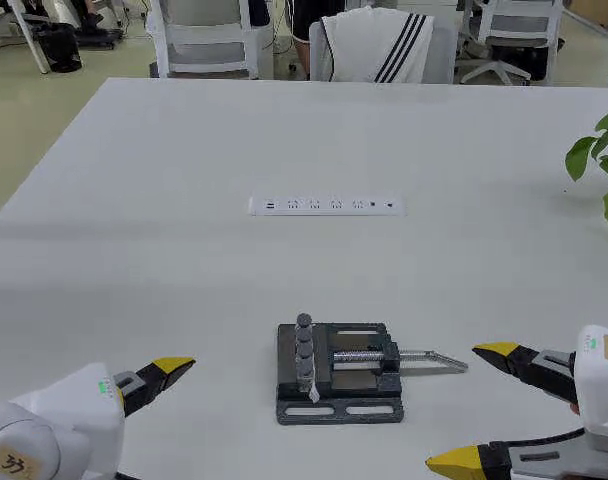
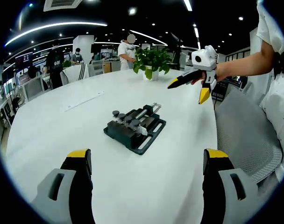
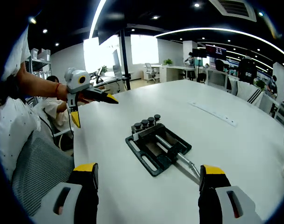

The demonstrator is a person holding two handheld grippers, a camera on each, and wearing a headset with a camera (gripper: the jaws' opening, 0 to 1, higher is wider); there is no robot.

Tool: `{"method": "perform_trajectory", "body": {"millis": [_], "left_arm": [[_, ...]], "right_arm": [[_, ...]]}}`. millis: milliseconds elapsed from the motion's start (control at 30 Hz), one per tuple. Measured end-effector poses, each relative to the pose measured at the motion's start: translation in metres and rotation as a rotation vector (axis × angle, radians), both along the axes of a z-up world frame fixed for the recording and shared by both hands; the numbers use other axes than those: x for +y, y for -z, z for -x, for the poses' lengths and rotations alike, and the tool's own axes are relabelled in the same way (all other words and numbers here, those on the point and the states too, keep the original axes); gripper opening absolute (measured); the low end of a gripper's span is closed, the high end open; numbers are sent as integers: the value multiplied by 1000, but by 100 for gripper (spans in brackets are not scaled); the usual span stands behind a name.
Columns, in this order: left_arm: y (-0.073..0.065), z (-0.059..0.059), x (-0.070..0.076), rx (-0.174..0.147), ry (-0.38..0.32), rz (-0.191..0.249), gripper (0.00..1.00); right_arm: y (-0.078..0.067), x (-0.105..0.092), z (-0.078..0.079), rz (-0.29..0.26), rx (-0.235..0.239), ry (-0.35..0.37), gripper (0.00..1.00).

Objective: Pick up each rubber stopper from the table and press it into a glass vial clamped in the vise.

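Dark rubber stoppers (image 1: 304,335) are seen seated on the four vials (image 1: 306,375) clamped in the vise (image 1: 344,385) on the tabletop (image 1: 184,280). The left hand-held gripper (image 3: 96,113) and right hand-held gripper (image 1: 474,405) are spread wide, empty; any press is best made straight down.

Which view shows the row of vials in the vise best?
The right gripper view: the four dark-topped vials stand side by side, each top separate, in the vise. The left gripper view shows the vials smaller but also separate. In the head view the vials overlap in one column.
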State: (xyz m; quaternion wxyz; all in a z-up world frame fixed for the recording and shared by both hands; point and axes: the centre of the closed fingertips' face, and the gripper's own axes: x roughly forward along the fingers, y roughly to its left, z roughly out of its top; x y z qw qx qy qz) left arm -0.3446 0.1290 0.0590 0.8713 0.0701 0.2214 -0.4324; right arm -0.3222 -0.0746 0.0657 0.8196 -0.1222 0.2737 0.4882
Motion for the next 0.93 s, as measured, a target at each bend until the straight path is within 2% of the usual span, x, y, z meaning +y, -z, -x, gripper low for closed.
{"method": "perform_trajectory", "body": {"millis": [333, 933], "left_arm": [[1, 2, 4, 3, -6, -1, 99], [-3, 2, 2, -5, -11, -2, 99]], "right_arm": [[-2, 1, -1, -3, -2, 1, 87], [-8, 1, -4, -5, -13, -5, 87]]}}
